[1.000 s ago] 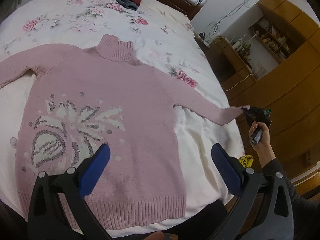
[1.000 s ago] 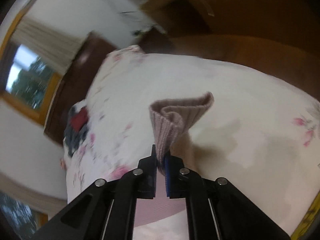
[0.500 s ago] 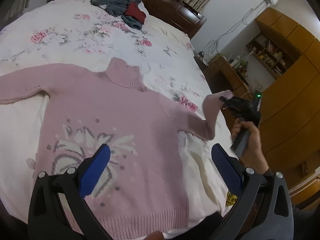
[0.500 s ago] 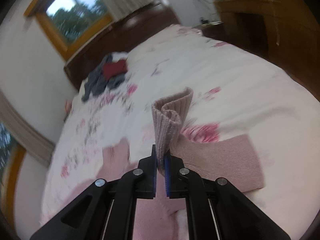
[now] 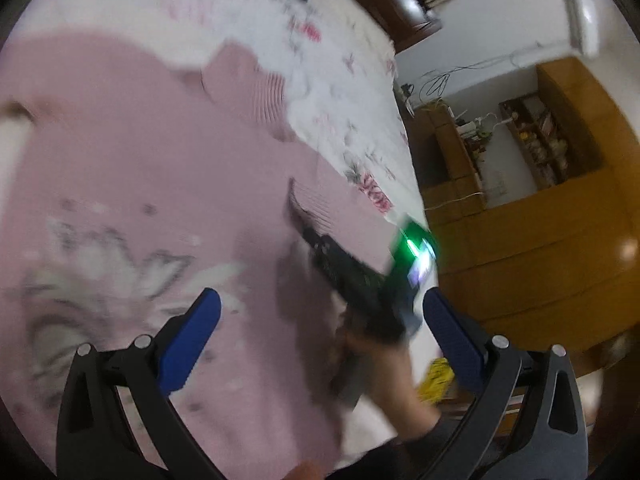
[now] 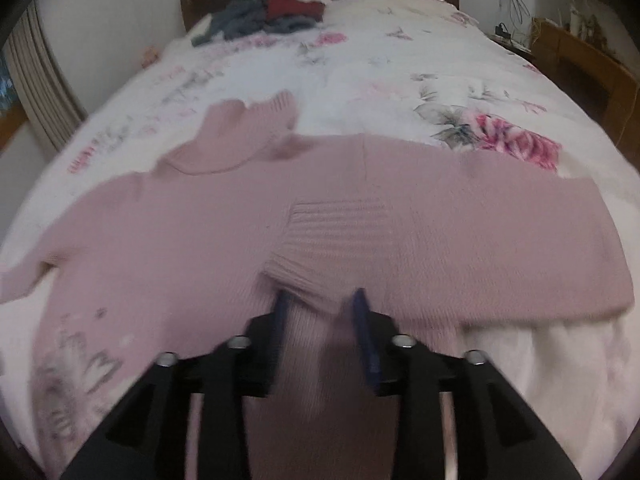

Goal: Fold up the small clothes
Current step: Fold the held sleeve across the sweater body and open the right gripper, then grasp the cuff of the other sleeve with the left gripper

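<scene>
Pink sweater [image 6: 200, 232] lay flat on the bed [image 6: 400, 40], its sleeve cuff [image 6: 332, 236] folded across. Right gripper [image 6: 320, 308] jaws stood open around the cuff. Left gripper [image 5: 320, 320] jaws were wide open, empty.

Both views show heavy motion blur and strong fisheye bending with dark corner vignetting. Lighting is soft, even indoor light, shadows faint. A glare spot sits on the wooden cabinet [image 5: 629, 247].

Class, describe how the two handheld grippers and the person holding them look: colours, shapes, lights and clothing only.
The left gripper has black, angular, cut-out arms with silver bolts and flat blue fingers. The right gripper matches it: black body, silver bolts, dark blue pads. From the left wrist view its blurred black body carries a glowing green light. The hand holding it shows a dark sleeve cuff.
</scene>
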Demonstrator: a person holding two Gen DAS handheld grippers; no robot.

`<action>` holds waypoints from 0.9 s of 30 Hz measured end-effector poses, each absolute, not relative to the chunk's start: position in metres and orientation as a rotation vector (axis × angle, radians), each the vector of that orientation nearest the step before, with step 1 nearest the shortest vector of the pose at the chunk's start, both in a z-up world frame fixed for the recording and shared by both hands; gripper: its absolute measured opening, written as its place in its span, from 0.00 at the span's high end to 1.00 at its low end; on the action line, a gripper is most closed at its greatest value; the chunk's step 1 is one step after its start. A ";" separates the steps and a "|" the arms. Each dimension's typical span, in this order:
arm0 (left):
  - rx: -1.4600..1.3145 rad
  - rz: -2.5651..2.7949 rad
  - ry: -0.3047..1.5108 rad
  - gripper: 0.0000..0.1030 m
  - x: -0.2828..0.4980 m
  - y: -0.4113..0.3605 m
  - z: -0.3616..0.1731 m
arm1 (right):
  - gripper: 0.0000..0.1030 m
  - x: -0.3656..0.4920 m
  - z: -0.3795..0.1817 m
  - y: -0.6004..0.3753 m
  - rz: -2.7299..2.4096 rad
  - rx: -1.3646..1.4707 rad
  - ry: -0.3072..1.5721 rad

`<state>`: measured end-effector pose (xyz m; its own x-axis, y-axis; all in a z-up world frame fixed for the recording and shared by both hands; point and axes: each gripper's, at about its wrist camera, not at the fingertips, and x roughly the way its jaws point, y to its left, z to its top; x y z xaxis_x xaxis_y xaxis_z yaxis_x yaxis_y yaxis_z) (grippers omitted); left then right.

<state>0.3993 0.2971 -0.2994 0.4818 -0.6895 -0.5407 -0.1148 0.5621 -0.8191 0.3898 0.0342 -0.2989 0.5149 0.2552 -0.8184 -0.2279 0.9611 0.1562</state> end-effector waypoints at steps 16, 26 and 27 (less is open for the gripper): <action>-1.057 -0.455 1.369 0.03 0.557 0.181 -0.403 | 0.53 0.241 -0.300 -0.088 0.271 0.429 0.978; -0.917 -0.346 1.393 0.43 0.574 0.177 -0.402 | 0.53 0.229 -0.306 -0.089 0.323 0.464 0.961; -0.882 -0.339 1.399 0.64 0.577 0.176 -0.401 | 0.53 0.229 -0.306 -0.089 0.323 0.468 0.959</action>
